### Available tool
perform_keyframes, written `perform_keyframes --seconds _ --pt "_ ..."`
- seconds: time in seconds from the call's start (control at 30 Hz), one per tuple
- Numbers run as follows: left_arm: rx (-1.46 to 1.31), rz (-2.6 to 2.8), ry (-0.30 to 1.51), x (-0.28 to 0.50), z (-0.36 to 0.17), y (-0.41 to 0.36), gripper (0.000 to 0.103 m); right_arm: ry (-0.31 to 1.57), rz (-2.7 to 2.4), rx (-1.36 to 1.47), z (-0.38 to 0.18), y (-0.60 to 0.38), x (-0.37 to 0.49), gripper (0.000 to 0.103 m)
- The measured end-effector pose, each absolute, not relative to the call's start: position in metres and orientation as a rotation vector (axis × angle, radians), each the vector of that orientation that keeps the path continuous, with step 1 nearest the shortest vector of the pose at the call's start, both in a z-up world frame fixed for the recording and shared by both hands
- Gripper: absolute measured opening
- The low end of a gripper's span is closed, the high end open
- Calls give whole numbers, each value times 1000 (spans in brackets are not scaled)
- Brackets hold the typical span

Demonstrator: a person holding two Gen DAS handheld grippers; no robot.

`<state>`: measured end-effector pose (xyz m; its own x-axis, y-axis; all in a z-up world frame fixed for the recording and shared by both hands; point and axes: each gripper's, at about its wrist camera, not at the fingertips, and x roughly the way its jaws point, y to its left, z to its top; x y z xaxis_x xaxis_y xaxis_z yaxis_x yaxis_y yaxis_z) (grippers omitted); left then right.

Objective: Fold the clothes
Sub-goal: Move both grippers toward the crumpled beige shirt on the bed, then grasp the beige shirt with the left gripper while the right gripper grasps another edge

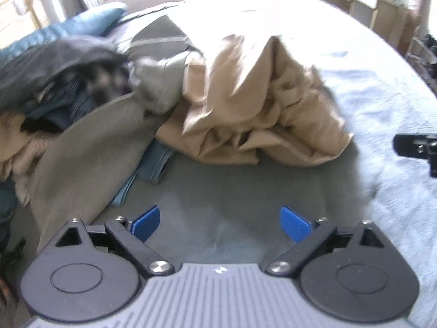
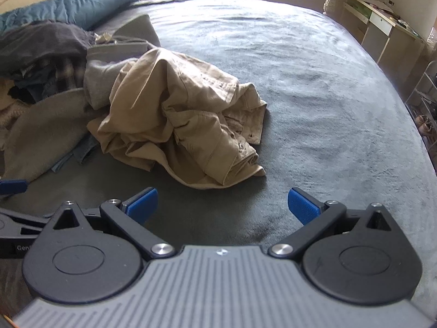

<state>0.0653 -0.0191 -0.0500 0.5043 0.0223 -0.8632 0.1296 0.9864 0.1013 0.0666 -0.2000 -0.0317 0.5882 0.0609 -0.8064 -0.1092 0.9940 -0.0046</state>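
Tan cotton, badly crumpled: a khaki garment point(image 2: 180, 120) sits heaped at centre-left of the right wrist frame, on the grey bed point(image 2: 314, 87), with a buttoned cuff or waistband showing at its lower right edge. It touches the mixed clothes pile point(image 2: 46, 63) at left, which looks like the unsorted stock, so this one seems pulled out onto bare bed for folding. Right tool point(image 2: 222, 205) at bottom centre, blue pads spread wide, holding nothing, aimed at the garment's near edge but apart from it. Left tool point(image 1: 221, 222) bottom centre of its own blurred frame, also spread wide and empty, over bare bed just short of the khaki heap point(image 1: 254, 104). Grey cloth point(image 1: 90, 153) drapes at lower left of that frame. Teal pillow point(image 2: 82, 5) upper left. No fold made yet; likely next step is gripping an edge each side to spread it flat.
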Motion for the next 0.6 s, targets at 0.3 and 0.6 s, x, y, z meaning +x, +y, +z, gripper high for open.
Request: perform_keyframes --seconds 0.3,0.6 --pt "135 -182 945 105 -46 -66 95 899 63 -14 -47 -250 91 101" --pt "-69 -240 895 190 -52 -80 87 911 104 69 -94 -276 122 100"
